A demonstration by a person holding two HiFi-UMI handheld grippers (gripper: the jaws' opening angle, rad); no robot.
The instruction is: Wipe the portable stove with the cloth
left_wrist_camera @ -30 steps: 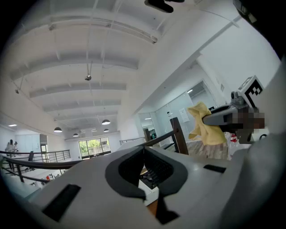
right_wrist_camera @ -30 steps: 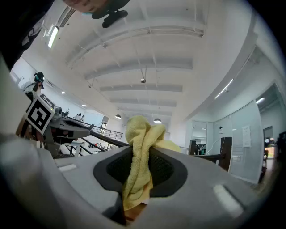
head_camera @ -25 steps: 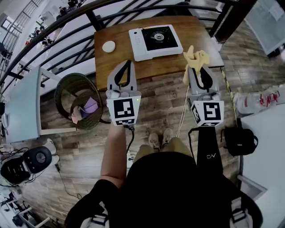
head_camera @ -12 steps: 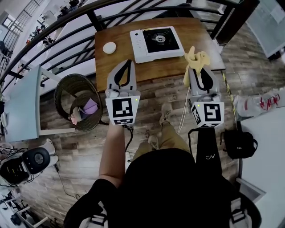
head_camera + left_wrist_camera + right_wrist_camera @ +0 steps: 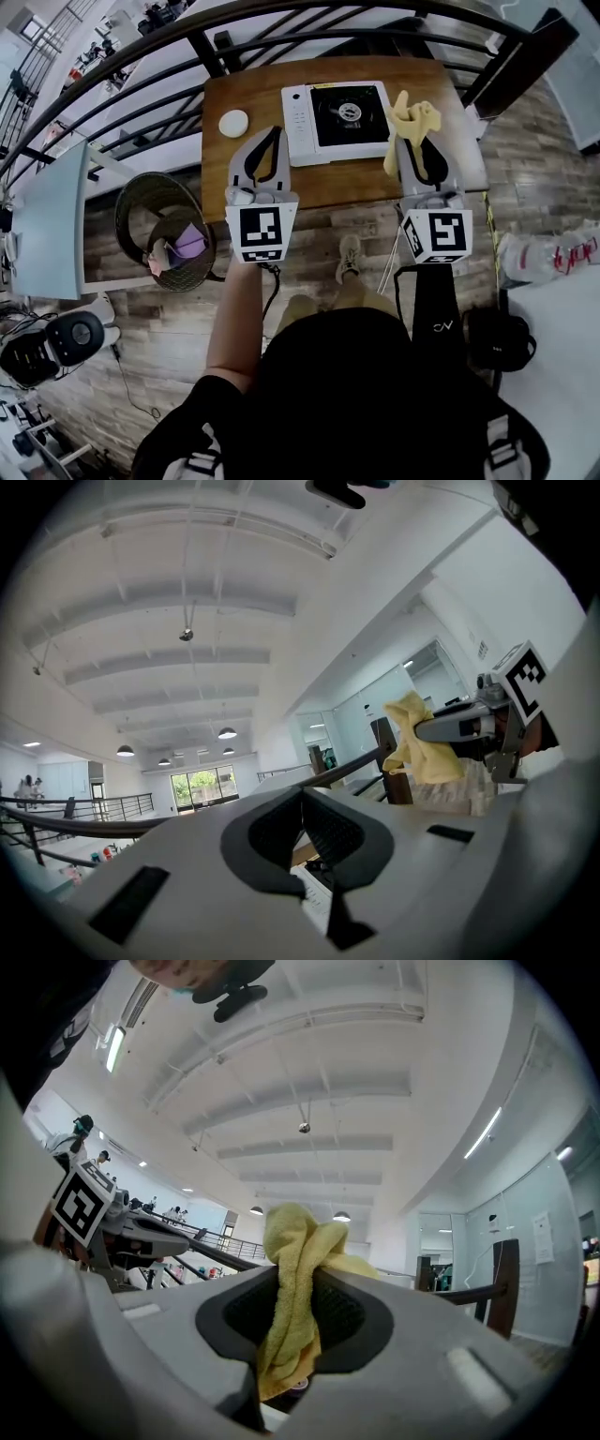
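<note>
The right gripper [image 5: 413, 142] pinches a bunched yellow cloth [image 5: 411, 118] between its jaws, and the cloth shows against the right edge of the portable stove [image 5: 339, 116], upper middle of the head view. The left gripper [image 5: 270, 134] has its jaws pressed together on nothing. It is over the wooden table [image 5: 246, 184], just left of the stove and below a small white disc [image 5: 233, 123].

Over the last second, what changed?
The person stepped toward the table, bringing both grippers up to the portable stove; the cloth now reaches its right edge. Nothing grabbed or released: right gripper still clamps the cloth, left gripper still shut and empty.
</note>
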